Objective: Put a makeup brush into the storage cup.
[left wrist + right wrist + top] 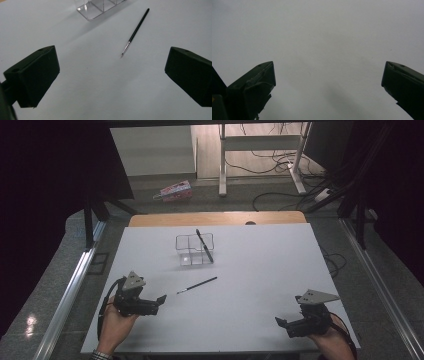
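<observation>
A thin black paintbrush (197,285) lies flat on the white table (260,270), just right of my left gripper (159,300). In the left gripper view the paintbrush (135,32) lies ahead with its bristle tip toward me, between the wide-apart jaws of my left gripper (110,75), which is open and empty. A clear plastic organizer (194,249) stands farther back with a black pen (204,246) leaning in it; its corner (97,8) shows in the left gripper view. My right gripper (280,322) rests at the front right, open over bare table (319,50).
The table's wooden far edge (215,218) borders a floor with a pink-and-white box (173,191), a white desk frame (260,155) and cables (280,195). Metal rails (70,290) run along both sides.
</observation>
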Action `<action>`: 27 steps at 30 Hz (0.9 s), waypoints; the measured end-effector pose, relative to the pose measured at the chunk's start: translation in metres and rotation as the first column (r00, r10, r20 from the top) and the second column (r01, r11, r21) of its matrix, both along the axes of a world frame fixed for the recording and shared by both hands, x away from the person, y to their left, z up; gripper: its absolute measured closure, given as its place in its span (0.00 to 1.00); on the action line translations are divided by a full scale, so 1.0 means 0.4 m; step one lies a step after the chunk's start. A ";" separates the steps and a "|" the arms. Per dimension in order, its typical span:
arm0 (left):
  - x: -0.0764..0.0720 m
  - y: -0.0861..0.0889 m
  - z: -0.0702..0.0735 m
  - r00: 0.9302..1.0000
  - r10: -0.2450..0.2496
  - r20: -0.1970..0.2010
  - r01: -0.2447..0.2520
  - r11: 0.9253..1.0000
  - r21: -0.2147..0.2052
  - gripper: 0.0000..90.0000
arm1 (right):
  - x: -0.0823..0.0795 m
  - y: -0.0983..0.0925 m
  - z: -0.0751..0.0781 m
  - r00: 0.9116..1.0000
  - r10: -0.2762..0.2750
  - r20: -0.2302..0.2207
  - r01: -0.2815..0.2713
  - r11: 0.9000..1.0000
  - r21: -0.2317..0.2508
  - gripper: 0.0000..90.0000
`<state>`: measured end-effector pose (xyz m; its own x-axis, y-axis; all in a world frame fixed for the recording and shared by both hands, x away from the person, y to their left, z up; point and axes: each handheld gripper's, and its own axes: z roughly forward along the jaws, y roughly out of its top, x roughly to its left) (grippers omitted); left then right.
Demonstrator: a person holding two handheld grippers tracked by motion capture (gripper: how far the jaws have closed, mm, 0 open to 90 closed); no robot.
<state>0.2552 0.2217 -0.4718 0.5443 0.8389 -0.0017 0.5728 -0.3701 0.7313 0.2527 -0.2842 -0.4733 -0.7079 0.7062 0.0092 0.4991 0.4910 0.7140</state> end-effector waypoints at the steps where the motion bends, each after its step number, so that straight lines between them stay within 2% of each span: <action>1: 0.003 0.000 0.001 1.000 -0.007 -0.007 0.007 1.000 0.008 0.00 | 0.000 0.001 0.000 1.000 0.001 0.000 -0.001 1.000 -0.001 0.00; 10: 0.024 0.003 0.015 0.999 -0.008 -0.032 0.009 1.000 0.027 0.01 | 0.005 0.008 -0.001 1.000 0.014 0.002 -0.014 1.000 -0.007 0.00; 21: 0.058 -0.011 0.027 0.998 -0.031 -0.057 0.034 0.999 0.042 0.00 | 0.004 0.007 0.001 1.000 0.010 0.008 -0.010 1.000 -0.003 0.00; 27: 0.079 -0.022 0.033 0.996 -0.043 -0.076 0.048 0.997 0.064 0.00 | 0.004 0.007 0.002 1.000 0.011 0.011 -0.011 1.000 -0.005 0.00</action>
